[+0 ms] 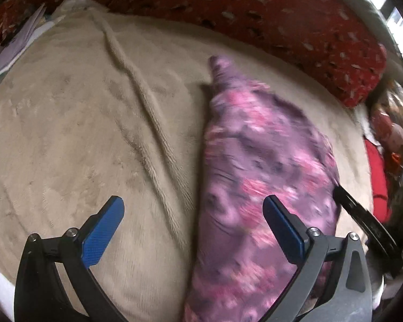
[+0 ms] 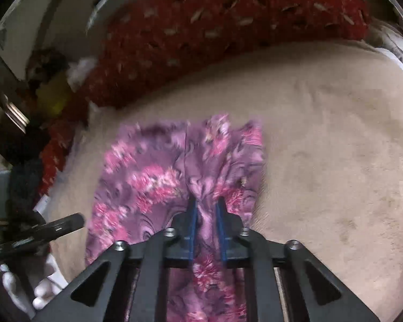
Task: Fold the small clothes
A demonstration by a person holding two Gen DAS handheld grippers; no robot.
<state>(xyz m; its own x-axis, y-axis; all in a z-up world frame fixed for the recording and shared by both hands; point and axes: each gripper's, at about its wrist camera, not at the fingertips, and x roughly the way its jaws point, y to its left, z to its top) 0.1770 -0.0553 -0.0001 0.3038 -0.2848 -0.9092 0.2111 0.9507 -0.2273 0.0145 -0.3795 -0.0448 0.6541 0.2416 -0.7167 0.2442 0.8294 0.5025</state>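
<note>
Your right tongs [image 2: 206, 209] are clenched on a bunched pleat of the purple floral garment [image 2: 174, 177], which lies on the beige blanket [image 2: 322, 147] of the bed. Your left tongs [image 1: 193, 222] hang released beside it, grasping nothing. You seem to be starting a fold; next, bring the left onto a matching edge.

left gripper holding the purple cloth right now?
No: in the left wrist view the left gripper stands wide open over the beige blanket, with the purple floral garment passing by its right finger only.
</note>
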